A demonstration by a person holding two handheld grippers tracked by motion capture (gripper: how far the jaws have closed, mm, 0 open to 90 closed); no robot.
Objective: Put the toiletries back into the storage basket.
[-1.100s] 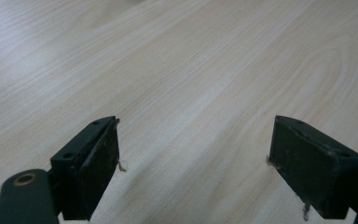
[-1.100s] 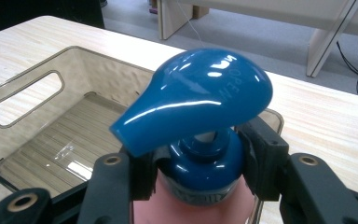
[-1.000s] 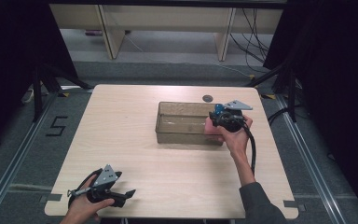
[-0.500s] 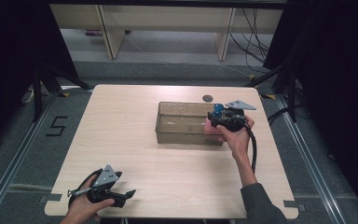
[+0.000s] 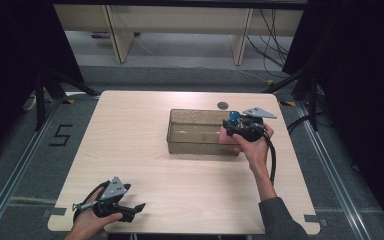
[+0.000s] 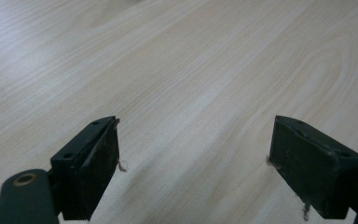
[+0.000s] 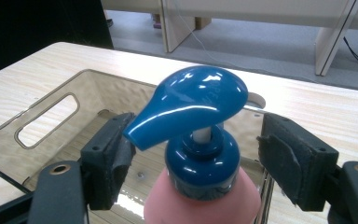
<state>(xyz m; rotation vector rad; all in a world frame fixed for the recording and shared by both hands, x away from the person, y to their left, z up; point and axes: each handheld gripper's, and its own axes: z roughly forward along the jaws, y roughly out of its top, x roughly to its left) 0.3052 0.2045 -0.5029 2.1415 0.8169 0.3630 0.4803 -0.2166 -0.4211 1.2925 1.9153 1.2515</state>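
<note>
Table (image 5: 180, 200): a pale wood-grain top is seen; bare board lies under and ahead of the left jaws.
Bin (image 7: 51, 112): a clear brownish tub with a slot handle in its wall is seen behind and below the right jaws; in the high view it stands near the table's far right part.
Pump bottle (image 7: 200, 154): a pink body with a blue collar and blue pump head is seen upright between the right jaws, at the bin's near wall; the spout reaches over the left-hand jaw.
Right gripper (image 7: 196, 161): it is held at the bin's right end; the jaws have just been opening and now stand apart on either side of the blue collar, with a gap seen at each pad, so the bottle is not pressed.
Left gripper (image 6: 193, 158): it is held at the table's near left corner; the jaws are spread wide, with nothing between them.
Hole cover (image 5: 223, 105): a small dark disc is seen beyond the bin.
</note>
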